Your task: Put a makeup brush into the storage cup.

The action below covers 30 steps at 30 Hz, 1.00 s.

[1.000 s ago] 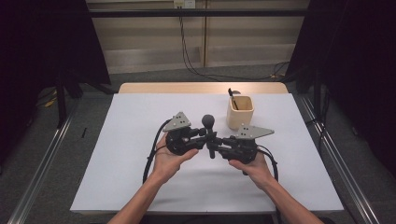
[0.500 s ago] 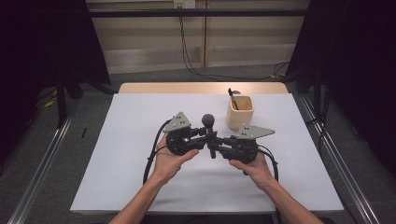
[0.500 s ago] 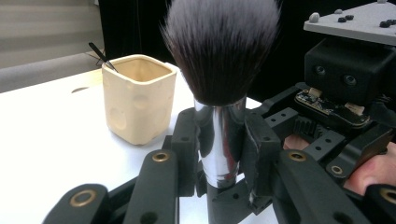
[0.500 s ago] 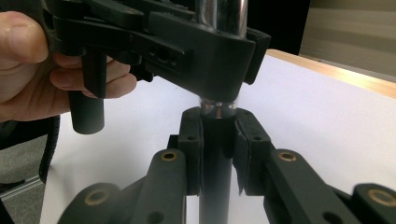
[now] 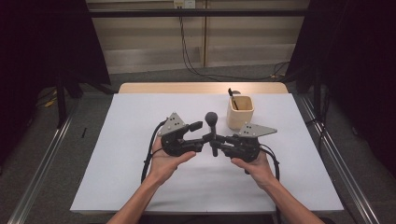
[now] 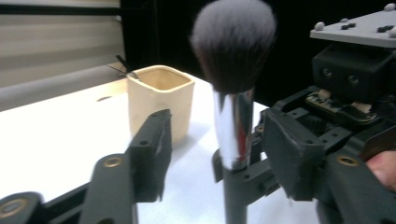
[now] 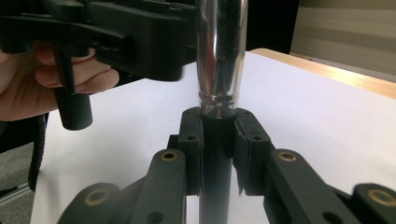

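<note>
Black-handled, chrome-ferruled makeup brush [image 5: 212, 133] stands upright, bristles up, mid-table, clamped at its handle by the right gripper [image 7: 217, 140]; left gripper [image 6: 210, 154], jaws just opened and apart beside the ferrule without pressing; cream square cup [image 5: 240, 112] lies just far-right, nearer the right hand.

Cup [image 5: 240, 112] close behind brush [image 5: 211, 122]; white mat [image 5: 116, 154] open leftward.
</note>
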Available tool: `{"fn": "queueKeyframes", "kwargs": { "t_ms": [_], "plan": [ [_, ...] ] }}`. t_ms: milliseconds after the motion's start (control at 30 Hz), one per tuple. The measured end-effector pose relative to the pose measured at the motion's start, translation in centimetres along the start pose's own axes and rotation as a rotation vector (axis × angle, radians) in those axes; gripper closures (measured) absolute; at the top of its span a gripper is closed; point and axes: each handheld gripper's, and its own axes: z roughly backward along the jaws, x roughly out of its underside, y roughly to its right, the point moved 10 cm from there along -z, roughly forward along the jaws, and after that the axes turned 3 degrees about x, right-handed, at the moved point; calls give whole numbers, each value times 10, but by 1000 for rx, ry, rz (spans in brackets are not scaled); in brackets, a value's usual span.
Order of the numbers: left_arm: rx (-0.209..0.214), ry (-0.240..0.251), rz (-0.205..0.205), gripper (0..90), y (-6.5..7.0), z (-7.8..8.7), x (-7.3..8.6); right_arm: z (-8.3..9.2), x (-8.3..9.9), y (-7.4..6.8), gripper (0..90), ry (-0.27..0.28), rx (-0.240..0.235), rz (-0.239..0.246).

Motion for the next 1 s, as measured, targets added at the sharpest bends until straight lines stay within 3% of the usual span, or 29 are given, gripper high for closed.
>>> {"fn": "queueKeyframes", "kwargs": {
  "t_ms": [367, 533, 867, 1000],
  "plan": [
    [-54, 18, 7, 177, -13, 13, 5, 3, -1, 5, 751, 5, 19, -3],
    [-99, 10, 5, 67, -21, 19, 8, 5, -2, 8, 751, 4, 32, 0],
    [-116, 21, 36, 29, -30, 38, 16, 12, -3, 15, 751, 8, 53, -2],
    [-127, 24, 23, 18, -36, 50, 20, 13, -3, 18, 752, 9, 63, -4]
  ]
}}
